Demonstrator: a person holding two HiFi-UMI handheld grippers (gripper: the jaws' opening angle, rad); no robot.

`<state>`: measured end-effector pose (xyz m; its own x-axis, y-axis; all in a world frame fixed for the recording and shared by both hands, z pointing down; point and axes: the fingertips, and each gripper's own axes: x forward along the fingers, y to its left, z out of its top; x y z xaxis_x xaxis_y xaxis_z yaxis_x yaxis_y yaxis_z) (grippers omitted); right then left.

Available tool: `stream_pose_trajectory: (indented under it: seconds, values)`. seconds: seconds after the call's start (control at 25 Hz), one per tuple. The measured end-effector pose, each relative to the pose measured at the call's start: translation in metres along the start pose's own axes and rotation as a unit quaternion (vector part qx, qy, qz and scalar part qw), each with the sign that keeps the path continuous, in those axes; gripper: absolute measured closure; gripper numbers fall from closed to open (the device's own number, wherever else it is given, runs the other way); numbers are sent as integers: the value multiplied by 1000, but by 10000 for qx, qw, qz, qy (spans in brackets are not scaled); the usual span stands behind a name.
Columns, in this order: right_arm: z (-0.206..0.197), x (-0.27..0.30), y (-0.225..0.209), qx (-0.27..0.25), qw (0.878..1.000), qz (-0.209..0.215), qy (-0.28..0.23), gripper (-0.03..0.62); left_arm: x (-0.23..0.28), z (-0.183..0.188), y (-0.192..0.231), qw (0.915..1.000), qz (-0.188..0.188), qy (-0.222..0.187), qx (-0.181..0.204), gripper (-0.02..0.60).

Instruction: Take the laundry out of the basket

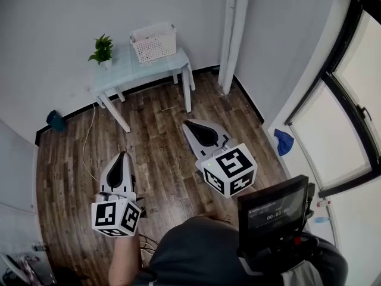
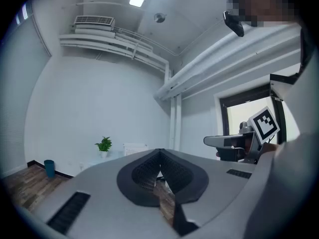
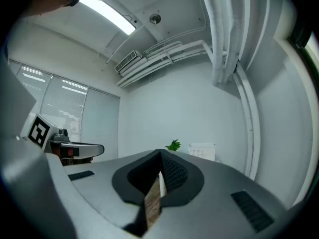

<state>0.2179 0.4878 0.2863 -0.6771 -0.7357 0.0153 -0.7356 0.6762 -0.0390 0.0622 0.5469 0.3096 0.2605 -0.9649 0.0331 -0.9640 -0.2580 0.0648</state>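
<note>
Both sets of jaws are clenched shut on nothing. The left gripper (image 1: 122,157) and right gripper (image 1: 191,125) are held level over the wood floor (image 1: 161,159), well short of the table (image 1: 128,70). Looks like the approach step to me, nothing grabbed yet.

The white basket (image 1: 153,42) sits on the table's right end in the head view, with a potted plant (image 1: 102,49) on its left end. Can't see any laundry inside from here.

Next move, I'd guess: walk up, open a pair of jaws, reach over the rim. There's plenty of bare floor in front of the table. The wall is right behind it, and the pipes (image 1: 235,34) are just to its right.
</note>
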Motion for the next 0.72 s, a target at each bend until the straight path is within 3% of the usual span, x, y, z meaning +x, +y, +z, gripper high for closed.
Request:
stream_pose_trajectory:
  seconds: [0.44, 0.72]
  values:
    - [10, 2, -4, 81, 9998, -202, -48, 579, 3, 5, 0, 9999, -144, 50, -1, 574]
    - [0, 8, 25, 33, 9990, -438, 35, 577, -11, -6, 26, 9993, -370, -20, -3, 574]
